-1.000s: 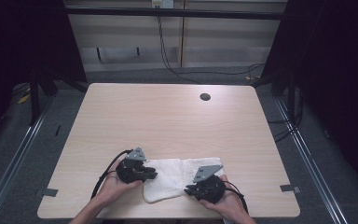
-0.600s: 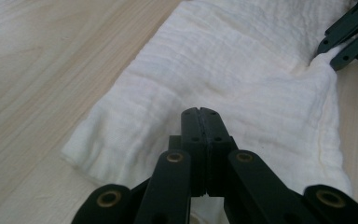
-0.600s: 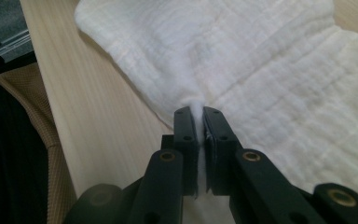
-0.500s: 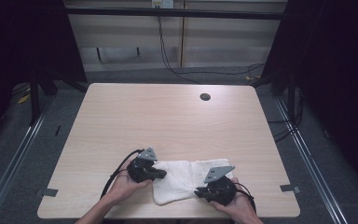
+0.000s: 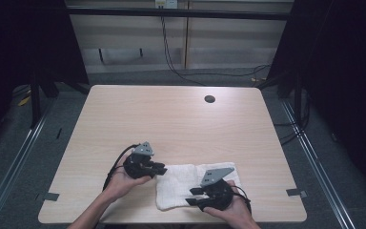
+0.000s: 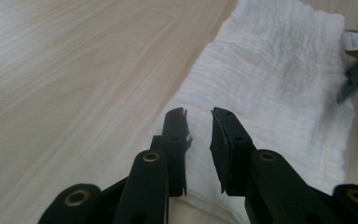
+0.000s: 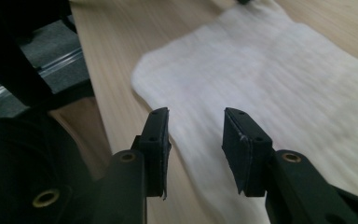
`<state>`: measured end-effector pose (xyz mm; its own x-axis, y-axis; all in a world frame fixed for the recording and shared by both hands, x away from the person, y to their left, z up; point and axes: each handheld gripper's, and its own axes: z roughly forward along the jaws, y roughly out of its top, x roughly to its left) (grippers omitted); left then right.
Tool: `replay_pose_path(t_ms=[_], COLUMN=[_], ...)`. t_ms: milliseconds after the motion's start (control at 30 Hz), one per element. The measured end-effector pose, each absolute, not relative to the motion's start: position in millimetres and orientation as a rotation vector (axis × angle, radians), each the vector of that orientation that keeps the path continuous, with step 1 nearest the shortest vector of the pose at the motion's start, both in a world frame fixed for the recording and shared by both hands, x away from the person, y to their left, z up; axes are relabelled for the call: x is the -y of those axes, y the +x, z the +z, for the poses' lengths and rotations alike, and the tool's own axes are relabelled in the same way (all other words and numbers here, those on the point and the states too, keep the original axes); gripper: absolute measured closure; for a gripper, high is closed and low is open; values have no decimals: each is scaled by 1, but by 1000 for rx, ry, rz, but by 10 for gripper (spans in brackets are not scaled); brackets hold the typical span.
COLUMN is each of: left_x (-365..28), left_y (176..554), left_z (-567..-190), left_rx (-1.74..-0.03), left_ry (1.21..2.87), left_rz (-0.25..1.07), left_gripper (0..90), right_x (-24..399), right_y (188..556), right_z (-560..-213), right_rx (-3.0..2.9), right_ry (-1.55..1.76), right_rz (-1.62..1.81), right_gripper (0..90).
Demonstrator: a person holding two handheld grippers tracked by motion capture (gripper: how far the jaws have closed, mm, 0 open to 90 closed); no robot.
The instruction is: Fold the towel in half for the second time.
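A white towel (image 5: 196, 185) lies folded and flat on the wooden desk (image 5: 171, 119), close to the desk's near edge and well apart from the small dark hole (image 5: 209, 99) toward the far side. Taking the towel as the landmark: the left hand-held gripper (image 5: 158, 168) hovers at its left end, the right hand-held gripper (image 5: 192, 196) over its near right corner, each carried in one of the person's hands.

In the left gripper view the left hand-held gripper's jaws stand a narrow gap apart with nothing between them; the towel's edge lies just below and ahead of the tips. Its jaws have just been opening. In the right gripper view the right hand-held gripper (image 7: 193, 135) stands wider, also gripping nothing, with the towel's rounded corner spread beneath and beyond it; its jaws too have just been opening. Neither pad presses the cloth.

The placing reads as a release after a fold: the towel lies doubled with its edges roughly matched, and a small tag (image 6: 355, 41) shows at its far corner in the left gripper view. Both tools sit at opposite ends of the cloth, probably because holding two corners keeps the fabric taut and square while it is laid down. A further fold would call for a fresh grip on the corners
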<state>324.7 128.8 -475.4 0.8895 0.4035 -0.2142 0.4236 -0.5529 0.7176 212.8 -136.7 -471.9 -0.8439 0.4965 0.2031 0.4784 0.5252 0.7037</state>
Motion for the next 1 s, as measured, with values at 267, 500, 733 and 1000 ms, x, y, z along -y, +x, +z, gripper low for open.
replay_pose_path(t_ms=[267, 500, 733, 1000], left_x=[-134, -140, -149, -155], left_y=[336, 341, 342, 341], left_z=[-481, -481, -482, -485], left_rx=[-644, -683, -714, -754], left_ry=[2201, 2184, 2187, 2196], left_rz=[-16, -8, -1, 21], left_gripper=[674, 635, 611, 566], right_x=[85, 52, 44, 43], right_y=[218, 225, 223, 214], right_z=[-475, -485, -496, -498], right_rx=[-2824, -2846, -2809, -2715], right_ry=[766, 729, 666, 599], right_rz=[1232, 1217, 1176, 1120], right_gripper=[587, 515, 494, 642])
